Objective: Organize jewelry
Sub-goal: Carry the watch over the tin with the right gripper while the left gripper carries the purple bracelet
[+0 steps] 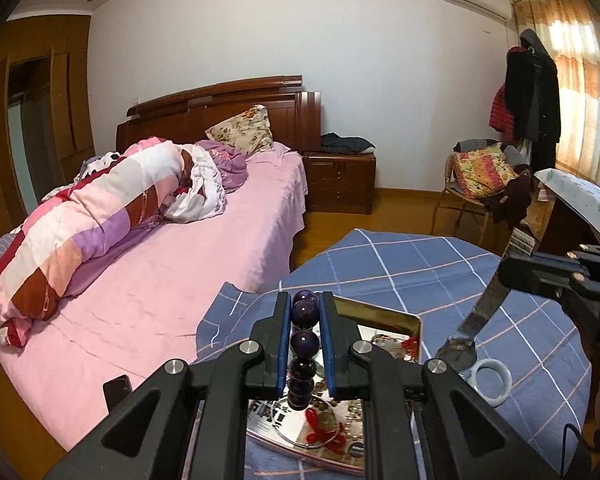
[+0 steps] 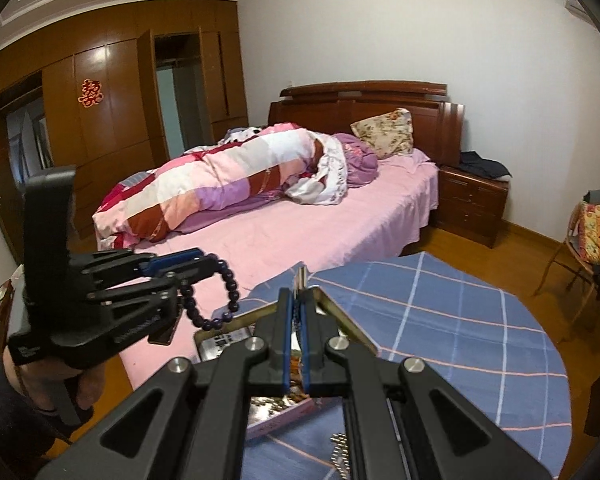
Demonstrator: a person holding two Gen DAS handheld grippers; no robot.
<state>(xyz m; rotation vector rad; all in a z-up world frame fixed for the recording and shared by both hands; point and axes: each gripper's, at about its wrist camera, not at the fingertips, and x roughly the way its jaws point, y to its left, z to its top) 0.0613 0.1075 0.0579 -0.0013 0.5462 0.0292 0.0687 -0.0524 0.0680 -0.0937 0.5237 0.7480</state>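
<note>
Early on, I judge: the left gripper (image 1: 305, 312) fingers clamp a bead bracelet (image 1: 303, 344) above the tin (image 1: 414, 322); the right gripper (image 2: 299, 306) fingers pinch a watch (image 1: 458, 352) strap (bangle (image 1: 492, 380) lies beside the tin).

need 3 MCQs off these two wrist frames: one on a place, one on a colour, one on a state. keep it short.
1. Where does the pale ring-shaped bangle lie?
A. on the blue checked cloth, beside the gold-rimmed metal tin
B. on the pink bed sheet
C. inside the tin

2. What colour are the round beads of the bracelet in the left gripper?
A. red
B. dark purple
C. white

3. What state is the right gripper in?
A. wide open, empty
B. shut on a metal watch band
C. shut on the bangle

Answers:
1 A: the left wrist view shows the bangle on the cloth, right of the tin.
2 B: the beads between the blue pads read dark purple.
3 B: the left wrist view shows the watch hanging from its closed jaws.
</note>
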